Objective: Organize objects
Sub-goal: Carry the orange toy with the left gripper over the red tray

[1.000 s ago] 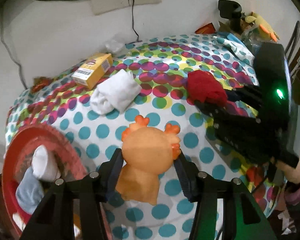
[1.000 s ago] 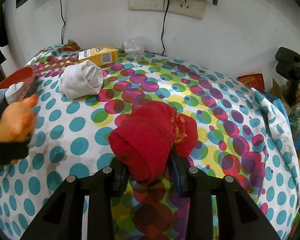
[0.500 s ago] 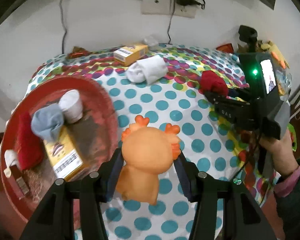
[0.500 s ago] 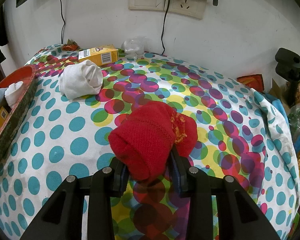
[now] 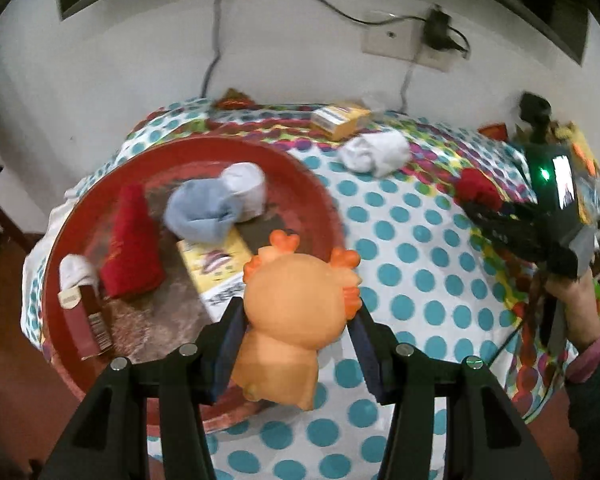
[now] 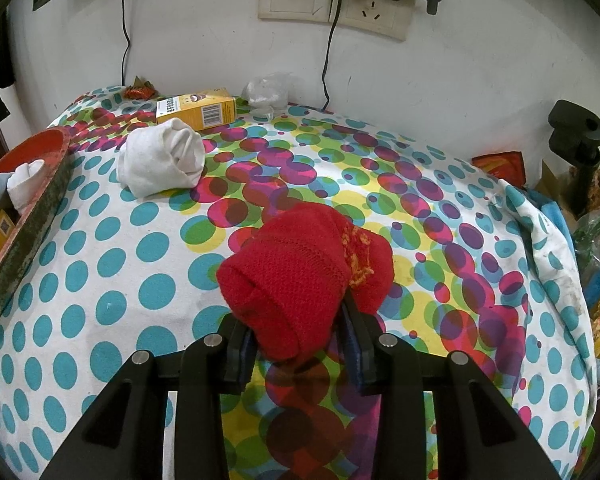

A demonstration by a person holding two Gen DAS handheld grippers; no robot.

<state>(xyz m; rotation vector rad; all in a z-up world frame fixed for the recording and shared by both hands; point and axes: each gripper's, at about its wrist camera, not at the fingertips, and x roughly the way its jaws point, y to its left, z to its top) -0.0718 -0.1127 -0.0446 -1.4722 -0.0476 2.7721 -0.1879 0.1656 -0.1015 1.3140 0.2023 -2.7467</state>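
Lower centre of the left wrist view: the orange plush toy (image 5: 300, 312), horned head uppermost, sits pinched between the two pads of your left gripper (image 5: 296, 344), whose jaws stand part-way apart and press its flanks. The toy hangs over the near right rim of the red round tray (image 5: 80, 200), which fills the left half of that frame. Inside the tray lie a grey-blue rolled sock (image 5: 200, 216), a white rolled sock (image 5: 246, 188), a red folded cloth (image 5: 132, 248), a yellow box (image 5: 216, 268) and a dark red carton (image 5: 88, 320).

Centre of the right wrist view: the red knitted sock bundle (image 6: 300, 276) is clamped by your right gripper (image 6: 300, 344), its jaws drawn close together on the lower part of the bundle, above the spotted tablecloth (image 6: 140, 280). At the right edge of the left wrist view, your right hand (image 5: 572, 296) grips that tool's handle, gripper angled downward to the cloth.

Upper left of the right view: a white sock roll (image 6: 160, 160) lies just in front of a yellow carton (image 6: 196, 112); the tray's rim shows at the left edge.
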